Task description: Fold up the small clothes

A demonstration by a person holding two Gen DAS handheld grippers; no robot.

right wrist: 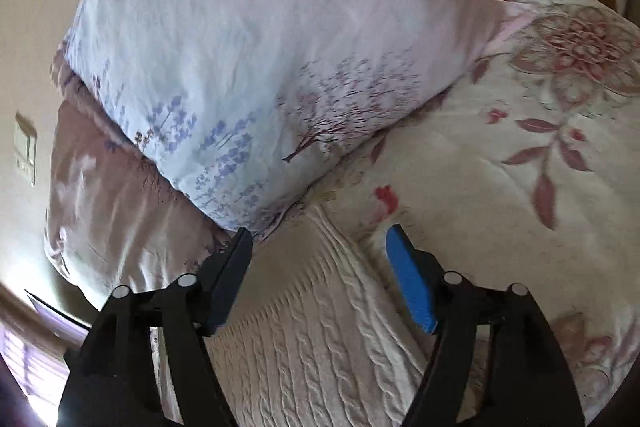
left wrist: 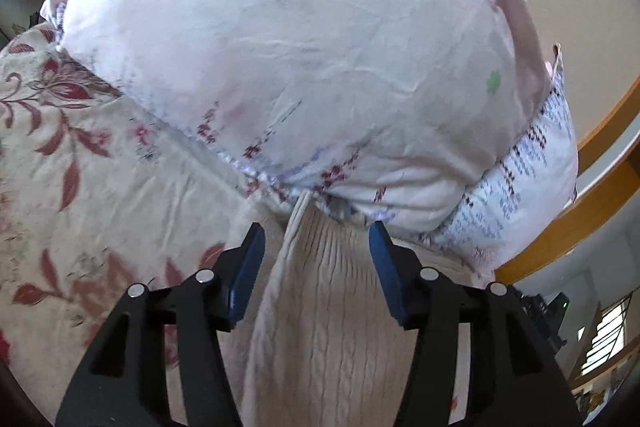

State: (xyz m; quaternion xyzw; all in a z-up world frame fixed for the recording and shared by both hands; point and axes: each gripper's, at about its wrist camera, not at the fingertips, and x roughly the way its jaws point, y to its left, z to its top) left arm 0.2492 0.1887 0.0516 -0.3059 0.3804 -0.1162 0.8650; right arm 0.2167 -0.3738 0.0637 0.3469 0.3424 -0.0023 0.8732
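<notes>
Both wrist views look down from close above the bed. Each faces a floral pillow (left wrist: 288,39) (right wrist: 256,59) at twelve o'clock, sharing it, the cream knit garment (left wrist: 320,307) (right wrist: 320,339) at six, and the flowered bedspread (left wrist: 100,167) (right wrist: 500,187).

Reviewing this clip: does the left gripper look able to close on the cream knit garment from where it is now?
Probably yes. The left gripper is open, and the cream knit garment lies between its fingers with nothing covering it there. Only the garment's far edge meets the floral pillow, beyond the fingertips.
</notes>
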